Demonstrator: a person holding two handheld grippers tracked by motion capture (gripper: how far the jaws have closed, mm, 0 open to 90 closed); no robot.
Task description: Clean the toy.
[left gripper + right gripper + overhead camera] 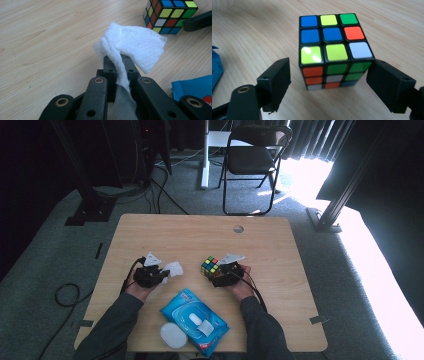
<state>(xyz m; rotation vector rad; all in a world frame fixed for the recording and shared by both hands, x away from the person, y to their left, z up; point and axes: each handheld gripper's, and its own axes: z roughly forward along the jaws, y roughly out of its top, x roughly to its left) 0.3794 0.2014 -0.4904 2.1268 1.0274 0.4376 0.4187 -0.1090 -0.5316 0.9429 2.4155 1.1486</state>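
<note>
Nearest the high camera, both sleeved forearms are running off the bottom edge, and a blue wet-wipe pack (196, 320) is lying between them with a white lid (173, 335) just beside it; the print on the pack is too small to read. On the left, the left tool (161, 273) is clamping a crumpled white wipe (135, 47), its jaws nearly closed on a twisted fold while the loose end is flaring out above the wooden bench (270, 245); the wipe's lower part is disappearing behind the jaws. Further right, a scrambled Rubik's cube (334, 47) is sitting on the bench, showing blue, yellow, green, orange and white stickers. The right tool (328, 80) is standing wide around it, jaws flanking its lower sides, with a gap showing on the left; contact on the right is hard to judge.
</note>
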